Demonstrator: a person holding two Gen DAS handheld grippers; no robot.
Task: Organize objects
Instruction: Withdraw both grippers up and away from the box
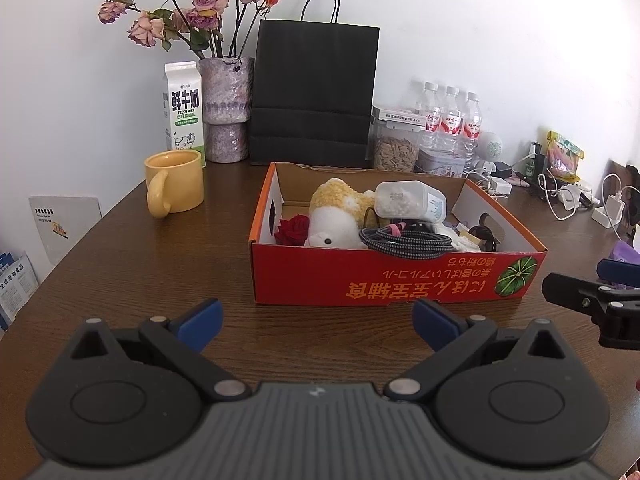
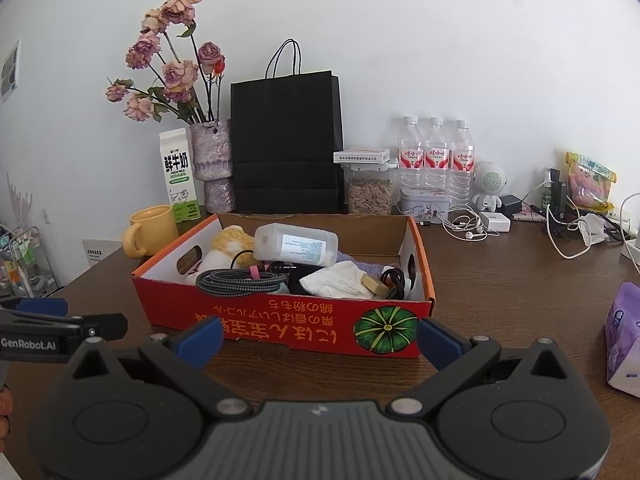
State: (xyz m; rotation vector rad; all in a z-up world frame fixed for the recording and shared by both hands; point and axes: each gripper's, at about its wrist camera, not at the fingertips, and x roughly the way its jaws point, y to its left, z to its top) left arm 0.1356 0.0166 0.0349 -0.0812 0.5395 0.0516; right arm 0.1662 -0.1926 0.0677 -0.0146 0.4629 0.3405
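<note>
- The red cardboard box (image 1: 400,280) is seen on the brown table (image 1: 160,280), just beyond the blue pads of the left gripper (image 1: 318,322), which is held wide open with nothing between its fingers.
- In the right wrist view the same box (image 2: 280,320) is found directly ahead of the right gripper (image 2: 320,338); its jaws are likewise spread wide and nothing is gripped.
- Inside the box a plush toy (image 1: 340,216), a red rose (image 1: 292,231), a coiled braided cable (image 1: 404,242), a clear bottle lying on its side (image 1: 412,200) and a crumpled white tissue (image 2: 340,280) are held.
- A yellow mug (image 1: 176,186) is placed left of the box, apart from it.
- A purple tissue pack (image 2: 624,344) is seen to the right, near the right gripper's right finger but not touched.
- Far behind the box a black paper bag (image 1: 316,92), a milk carton (image 1: 184,112) and a vase of dried roses (image 1: 228,108) are stood against the wall.
</note>
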